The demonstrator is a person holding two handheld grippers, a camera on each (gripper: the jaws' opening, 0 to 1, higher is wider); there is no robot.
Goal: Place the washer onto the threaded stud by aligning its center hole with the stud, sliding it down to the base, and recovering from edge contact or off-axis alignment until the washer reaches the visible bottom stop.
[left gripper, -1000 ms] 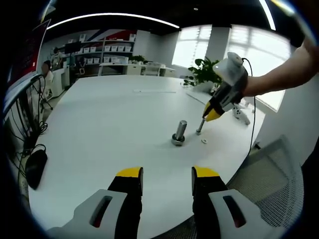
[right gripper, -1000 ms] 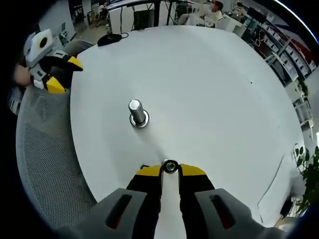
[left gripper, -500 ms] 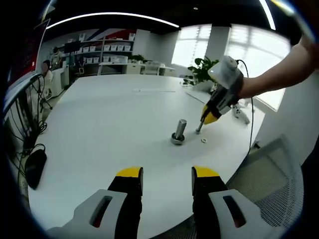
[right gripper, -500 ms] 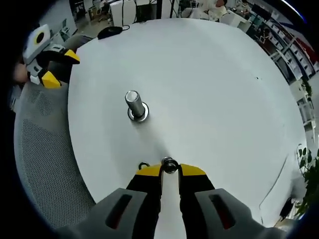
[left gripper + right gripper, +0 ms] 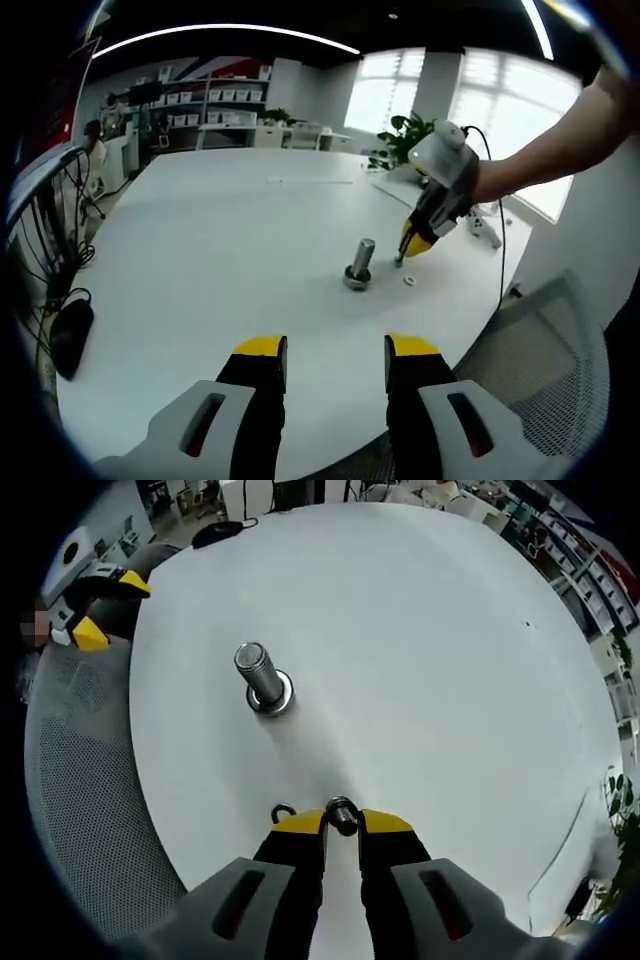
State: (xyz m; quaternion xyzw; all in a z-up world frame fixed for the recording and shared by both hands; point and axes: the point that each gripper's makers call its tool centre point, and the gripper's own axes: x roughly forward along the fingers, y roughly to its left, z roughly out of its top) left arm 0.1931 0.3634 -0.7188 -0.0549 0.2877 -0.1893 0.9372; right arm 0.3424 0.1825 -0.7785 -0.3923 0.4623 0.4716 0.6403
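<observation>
Left hand-held gripper (image 5: 326,350) waits wide open and empty over the white table (image 5: 200,240). The threaded stud (image 5: 262,677) stands upright, bare. Right hand-held gripper (image 5: 341,823) pinches a small metal piece, seemingly the washer (image 5: 341,813); carrying it over the stud and centring comes next.

The left gripper view looks low across the white table (image 5: 200,230) from its near edge; the right gripper view looks steeply down, closer. Both share the stud (image 5: 359,265) (image 5: 262,680).
</observation>
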